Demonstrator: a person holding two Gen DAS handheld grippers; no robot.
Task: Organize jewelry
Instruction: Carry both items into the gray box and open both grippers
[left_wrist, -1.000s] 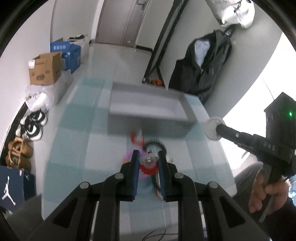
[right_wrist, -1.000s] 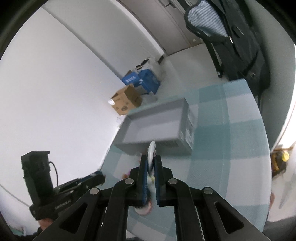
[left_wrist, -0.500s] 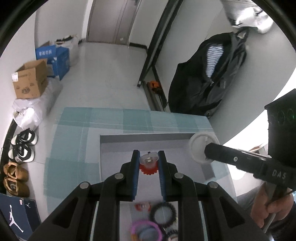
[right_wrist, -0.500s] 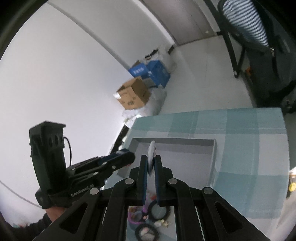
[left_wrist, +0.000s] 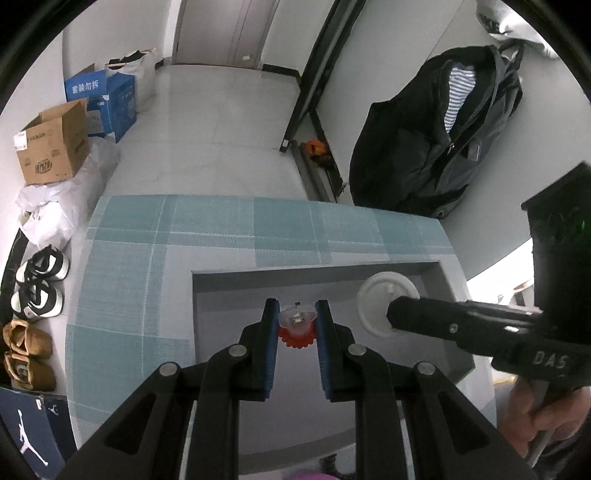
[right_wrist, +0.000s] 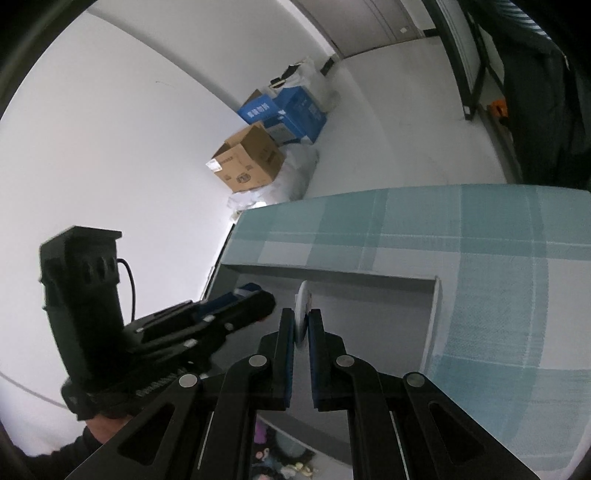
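Left wrist view, our left gripper (left_wrist: 297, 318) clamped on a red-and-clear ornament (left_wrist: 296, 326) above the grey tray (left_wrist: 236, 291), our right gripper (right_wrist: 302, 325) pinching a white disc (right_wrist: 303, 308) to its right.

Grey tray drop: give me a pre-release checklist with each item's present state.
1. Left gripper shut on the red toothed hair clip with clear top: ok.
2. Right gripper shut on the white round disc: ok.
3. Both items over the grey rectangular tray: ok.
4. Tray floor beneath them bare: ok.
5. Height above the tray floor: cannot tell.
6. The two grippers apart: ok.
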